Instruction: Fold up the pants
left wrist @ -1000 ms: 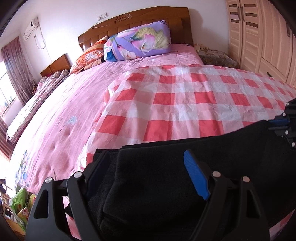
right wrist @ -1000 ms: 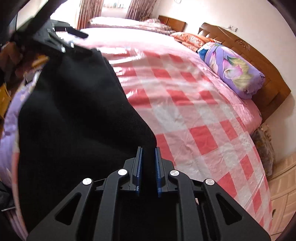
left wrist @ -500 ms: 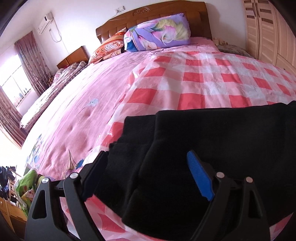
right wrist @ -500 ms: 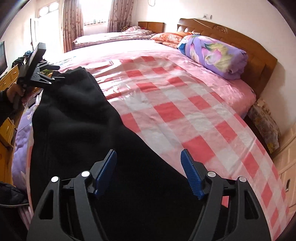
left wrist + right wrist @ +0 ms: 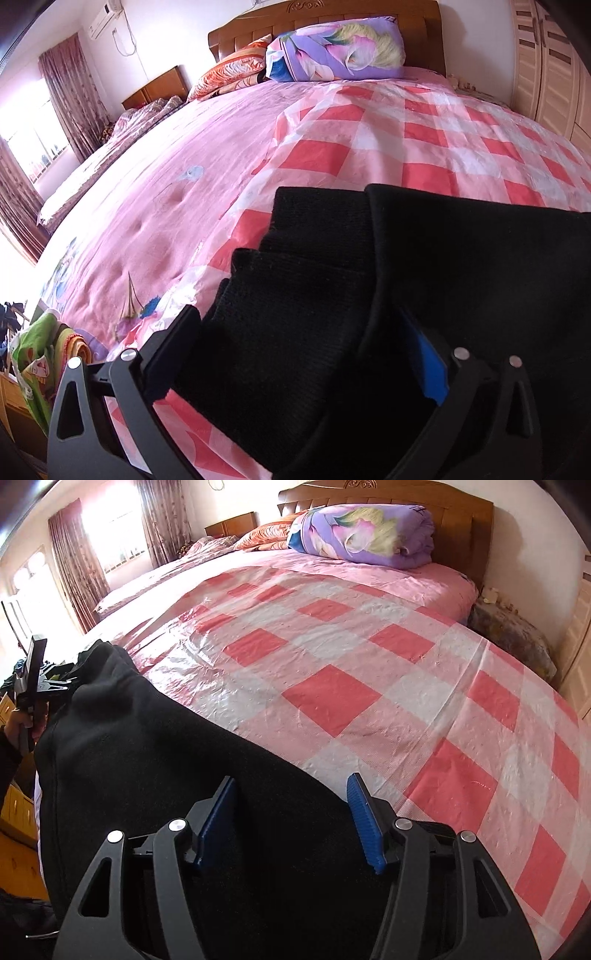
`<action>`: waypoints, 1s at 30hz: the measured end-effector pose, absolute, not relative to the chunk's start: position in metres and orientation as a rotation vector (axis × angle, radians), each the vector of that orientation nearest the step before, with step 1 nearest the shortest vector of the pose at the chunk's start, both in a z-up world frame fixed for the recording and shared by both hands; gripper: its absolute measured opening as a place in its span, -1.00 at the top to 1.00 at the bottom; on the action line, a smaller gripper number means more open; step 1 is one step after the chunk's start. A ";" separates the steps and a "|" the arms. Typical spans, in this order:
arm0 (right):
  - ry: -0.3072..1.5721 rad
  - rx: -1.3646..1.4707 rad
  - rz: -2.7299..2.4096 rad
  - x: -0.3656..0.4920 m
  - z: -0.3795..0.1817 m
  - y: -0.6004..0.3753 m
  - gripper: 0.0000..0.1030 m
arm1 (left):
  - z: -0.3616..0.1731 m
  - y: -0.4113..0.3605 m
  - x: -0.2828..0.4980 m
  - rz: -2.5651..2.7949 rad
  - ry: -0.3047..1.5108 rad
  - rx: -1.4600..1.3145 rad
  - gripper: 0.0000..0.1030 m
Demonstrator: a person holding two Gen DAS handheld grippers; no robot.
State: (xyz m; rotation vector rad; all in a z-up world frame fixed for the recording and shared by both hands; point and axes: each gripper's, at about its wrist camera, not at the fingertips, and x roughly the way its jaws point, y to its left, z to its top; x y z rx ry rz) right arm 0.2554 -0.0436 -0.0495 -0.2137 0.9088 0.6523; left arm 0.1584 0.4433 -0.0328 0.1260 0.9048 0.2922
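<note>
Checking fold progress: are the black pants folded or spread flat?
Folded. In the left wrist view the pants lie in stacked layers, ribbed cuffs stepped under a top layer, on the checked sheet.

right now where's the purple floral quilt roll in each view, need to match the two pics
Left wrist view: the purple floral quilt roll lies top centre, against the wooden headboard, beyond the black pants.
Right wrist view: it lies top, right of centre, against the same headboard.
Shared landmark: the red-and-white checkered sheet, spread between the pants and the roll in both.
</note>
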 end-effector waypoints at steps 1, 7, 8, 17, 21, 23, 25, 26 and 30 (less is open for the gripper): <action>0.901 -0.224 0.644 0.254 -0.049 -0.042 -0.13 | -0.030 0.441 0.157 0.298 0.893 0.132 -0.97; 0.796 -0.186 0.618 0.234 -0.026 -0.050 -0.21 | 0.033 0.462 0.130 0.242 0.720 -0.099 -0.91; 0.783 -0.153 0.630 0.230 -0.020 -0.052 -0.23 | 0.036 0.467 0.132 0.256 0.725 -0.098 -0.91; 0.744 -0.216 0.825 0.134 0.018 -0.008 -0.32 | 0.027 0.430 0.107 0.279 0.726 0.009 -0.92; 0.741 -0.251 0.959 0.084 0.012 0.022 -0.32 | 0.009 0.421 0.070 0.282 0.709 -0.079 -0.92; 0.742 -0.305 1.030 0.061 0.005 0.046 -0.31 | 0.000 0.427 0.057 0.291 0.712 -0.132 -0.91; 0.711 -0.366 1.085 0.041 -0.001 0.069 -0.28 | -0.007 0.435 0.055 0.291 0.730 -0.168 -0.88; 0.714 -0.392 1.113 0.035 -0.005 0.083 -0.25 | -0.010 0.440 0.057 0.295 0.743 -0.183 -0.82; 0.738 -0.416 1.183 0.030 -0.018 0.130 -0.13 | -0.024 0.451 0.078 0.308 0.796 -0.179 -0.61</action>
